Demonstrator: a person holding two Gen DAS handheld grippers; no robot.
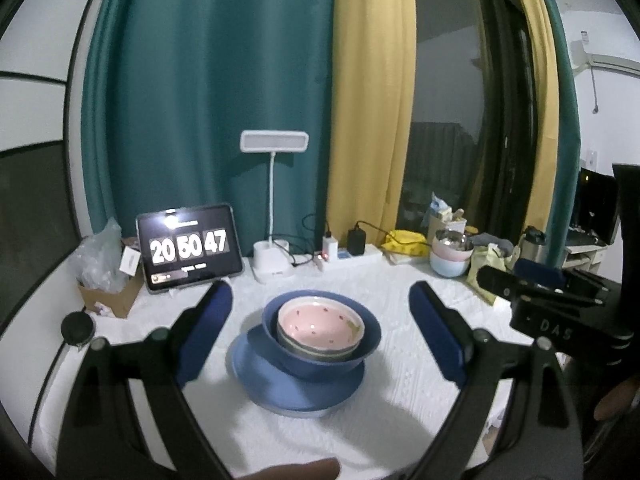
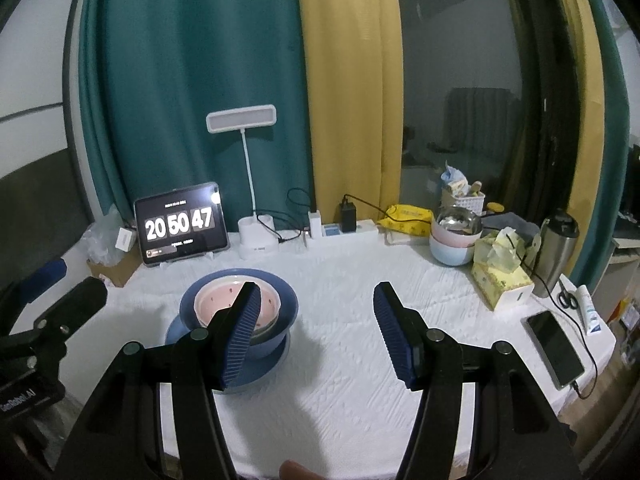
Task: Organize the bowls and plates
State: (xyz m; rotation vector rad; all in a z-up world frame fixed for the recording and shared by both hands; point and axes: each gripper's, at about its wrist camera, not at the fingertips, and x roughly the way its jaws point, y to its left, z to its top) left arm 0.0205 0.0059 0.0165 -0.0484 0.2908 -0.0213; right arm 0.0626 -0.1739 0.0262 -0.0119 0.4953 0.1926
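Pink bowl (image 1: 320, 322) in blue bowl (image 1: 362, 354), on plate (image 1: 260, 386) (stacked)

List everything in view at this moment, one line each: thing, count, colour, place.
plate: 1, blue, table centre, bottom of stack
blue bowl: 1, on plate
pink bowl: 1, nested in blue bowl
tablet: 1, black, back left
lamp: 1, white, back centre
power strip: 1, white, back
tissue box: 1, yellow-white, right
flask: 1, steel, right
phone: 1, dark, right edge
left claw: open, empty
right claw: open, empty
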